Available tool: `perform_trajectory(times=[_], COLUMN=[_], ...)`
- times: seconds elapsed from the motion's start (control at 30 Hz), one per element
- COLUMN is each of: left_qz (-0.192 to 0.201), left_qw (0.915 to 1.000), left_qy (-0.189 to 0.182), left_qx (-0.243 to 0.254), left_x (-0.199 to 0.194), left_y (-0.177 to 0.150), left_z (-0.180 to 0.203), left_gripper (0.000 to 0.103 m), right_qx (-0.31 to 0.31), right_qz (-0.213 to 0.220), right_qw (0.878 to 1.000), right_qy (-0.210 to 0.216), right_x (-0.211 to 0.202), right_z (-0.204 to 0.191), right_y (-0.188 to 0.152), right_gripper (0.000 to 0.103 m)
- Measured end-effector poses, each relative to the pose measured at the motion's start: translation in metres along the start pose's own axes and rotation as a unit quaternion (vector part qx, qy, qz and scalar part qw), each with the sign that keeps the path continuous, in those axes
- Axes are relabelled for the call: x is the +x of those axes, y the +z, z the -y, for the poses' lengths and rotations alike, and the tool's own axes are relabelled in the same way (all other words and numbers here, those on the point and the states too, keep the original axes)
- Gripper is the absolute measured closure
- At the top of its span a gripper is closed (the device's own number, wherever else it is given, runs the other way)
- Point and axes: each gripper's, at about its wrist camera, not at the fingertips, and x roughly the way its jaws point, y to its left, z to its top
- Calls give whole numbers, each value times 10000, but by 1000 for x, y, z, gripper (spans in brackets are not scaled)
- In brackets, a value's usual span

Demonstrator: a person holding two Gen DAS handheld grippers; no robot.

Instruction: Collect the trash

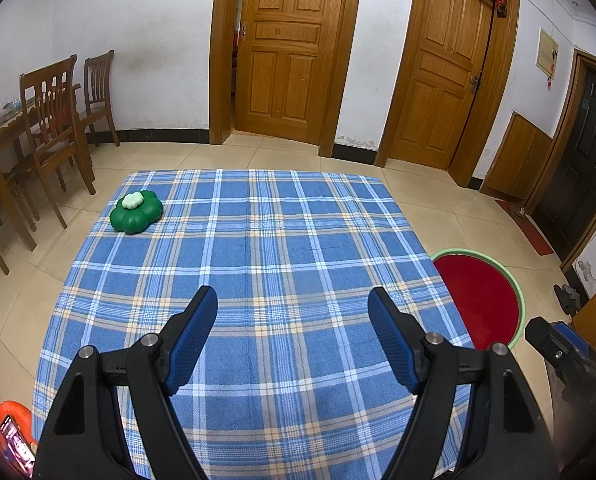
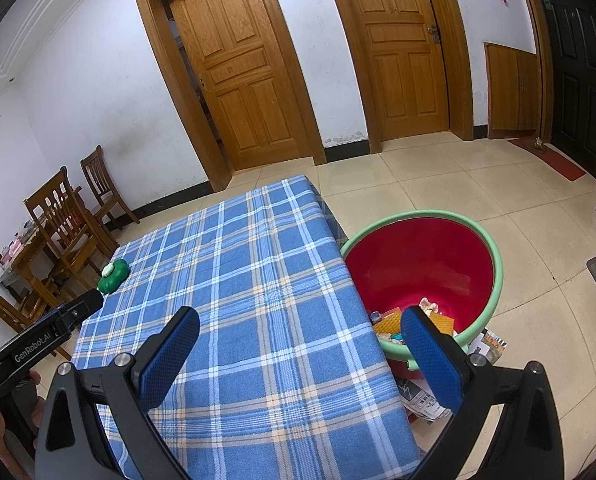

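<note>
Trash (image 2: 414, 320) already down in the red basin (image 2: 418, 264): scraps of paper and packaging heaped on the bottom, seen only from the right wrist. Basin itself on the floor, hard against the right edge of the table (image 1: 258, 240), green rim just below the hanging cloth. A few printed sheets (image 2: 422, 400) lying on the tiles beside and partly under the basin, outside it; whether counted as trash, hard to say.

On the blue plaid cloth, nothing loose in sight except a green flower-shaped object (image 1: 136, 214) with a pale cap, near the far left corner, well apart from both tools. Probably a container or ornament rather than litter, though impossible to tell for sure.

Left hand-held gripper (image 1: 292, 340) poised over the near middle of the table, tilted down, jaws spread wide, nothing between the blue pads. Right hand-held gripper (image 2: 298, 356) likewise released and empty, hanging over the table's right edge with one finger in front of the basin.

Judged stage: collecting seemingly finished or nearly so, table cleared, both tools idle. Next move, if any: either a long reach of the left tool to the far corner for the green piece, or a drop of the right tool to floor level for the stray sheets, pinched by a flat edge and lifted over the rim.
</note>
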Motion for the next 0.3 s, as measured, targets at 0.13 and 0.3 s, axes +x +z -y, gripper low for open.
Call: perform_trajectory(times=[0.13,0.3], left_qz=[-6,-5], left_qw=[10000,10000], left_qy=[5,13], left_qx=[0,4], left_x=[0,0], left_y=[0,-1], left_z=[0,0], left_gripper=[26,26], right_qx=[-3,3], right_qz=[-1,3], right_qw=[10000,10000], right_qy=[0,-7], right_x=[0,0], right_z=[0,0], right_y=[0,0], right_gripper=[0,0])
